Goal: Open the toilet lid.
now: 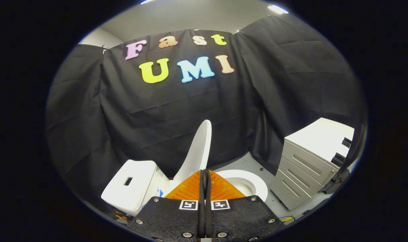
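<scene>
the lid [196,152] stands raised, close to upright, just beyond the fingertips, leaning toward the tank [131,185] at the back edge of the toilet; the seat [257,183] and bowl lie open just beside it. the gripper [204,174] has its fingers pressed together with nothing between them, though whether the tips touch the lid's edge is hard to tell at this angle. the opening step looks nearly done; what's left, i'd judge, is a gentle last nudge until the lid rests back, then drawing away from it
</scene>
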Demonstrator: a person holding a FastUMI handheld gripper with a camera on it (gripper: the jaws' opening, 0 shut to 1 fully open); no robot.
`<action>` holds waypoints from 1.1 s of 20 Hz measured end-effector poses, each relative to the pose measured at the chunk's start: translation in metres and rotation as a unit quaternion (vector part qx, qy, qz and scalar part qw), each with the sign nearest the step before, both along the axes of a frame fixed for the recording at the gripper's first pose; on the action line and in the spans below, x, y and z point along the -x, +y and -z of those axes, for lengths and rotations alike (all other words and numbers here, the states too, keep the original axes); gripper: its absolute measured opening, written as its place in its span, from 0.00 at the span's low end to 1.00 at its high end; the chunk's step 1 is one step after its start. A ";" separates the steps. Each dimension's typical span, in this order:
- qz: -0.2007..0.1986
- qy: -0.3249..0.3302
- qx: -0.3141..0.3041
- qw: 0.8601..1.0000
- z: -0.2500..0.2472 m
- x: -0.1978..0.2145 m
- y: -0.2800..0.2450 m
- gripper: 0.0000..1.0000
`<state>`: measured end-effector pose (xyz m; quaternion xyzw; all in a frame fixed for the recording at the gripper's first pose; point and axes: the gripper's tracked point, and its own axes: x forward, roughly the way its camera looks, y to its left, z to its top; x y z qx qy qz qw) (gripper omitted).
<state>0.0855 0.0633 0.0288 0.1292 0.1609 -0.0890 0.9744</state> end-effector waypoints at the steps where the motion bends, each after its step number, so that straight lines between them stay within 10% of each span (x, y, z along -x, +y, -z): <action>1: -0.005 -0.001 0.011 1.000 -0.005 -0.001 0.007 0.00; 22: -0.143 -0.052 0.167 0.974 -0.060 -0.017 0.184 0.00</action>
